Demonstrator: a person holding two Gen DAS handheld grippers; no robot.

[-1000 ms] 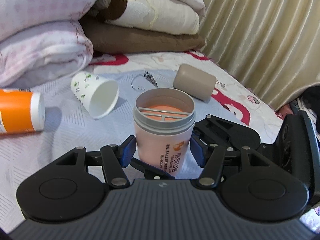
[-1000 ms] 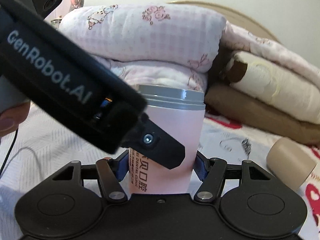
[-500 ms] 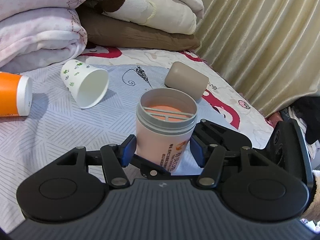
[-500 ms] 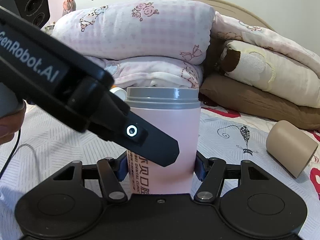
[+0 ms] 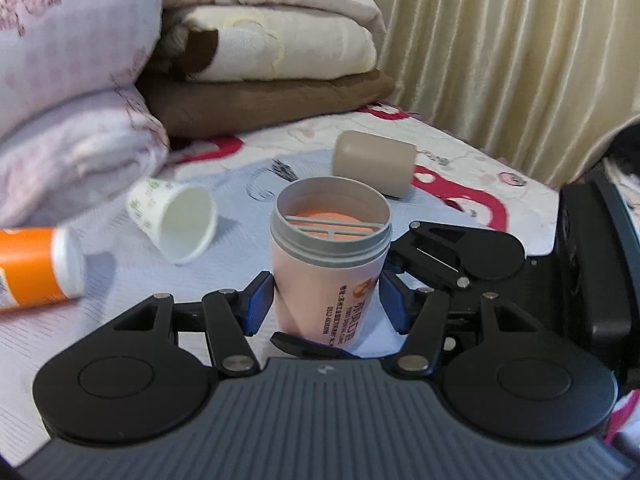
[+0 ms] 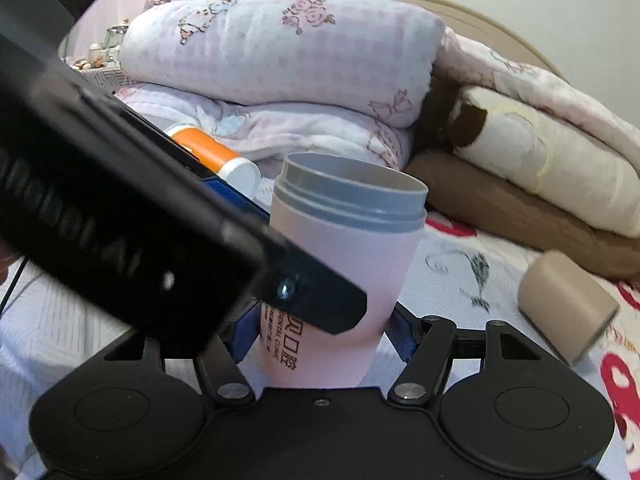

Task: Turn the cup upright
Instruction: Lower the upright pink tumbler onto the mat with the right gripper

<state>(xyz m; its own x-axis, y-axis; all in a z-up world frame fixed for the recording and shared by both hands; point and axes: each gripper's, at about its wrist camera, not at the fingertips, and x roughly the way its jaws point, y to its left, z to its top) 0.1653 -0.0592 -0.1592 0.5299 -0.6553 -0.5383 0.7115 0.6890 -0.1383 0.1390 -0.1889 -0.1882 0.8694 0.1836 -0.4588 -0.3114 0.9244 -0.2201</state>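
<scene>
The pink cup [image 5: 328,264] with its grey threaded rim stands mouth-up but now leans, where half a second ago it stood straight. The left gripper [image 5: 326,300] stays clamped on its lower body, and the right gripper [image 6: 320,332] pinches it too. Behind, the paper cup [image 5: 176,220], tan cup [image 5: 374,162] and orange bottle [image 5: 36,268] lie sideways on the bedsheet [image 5: 120,288].

The pink cup [image 6: 340,280] carries black lettering "DENTAL CLINIC" with Chinese characters; digits "0512-" [image 5: 334,326] begin a number.
</scene>
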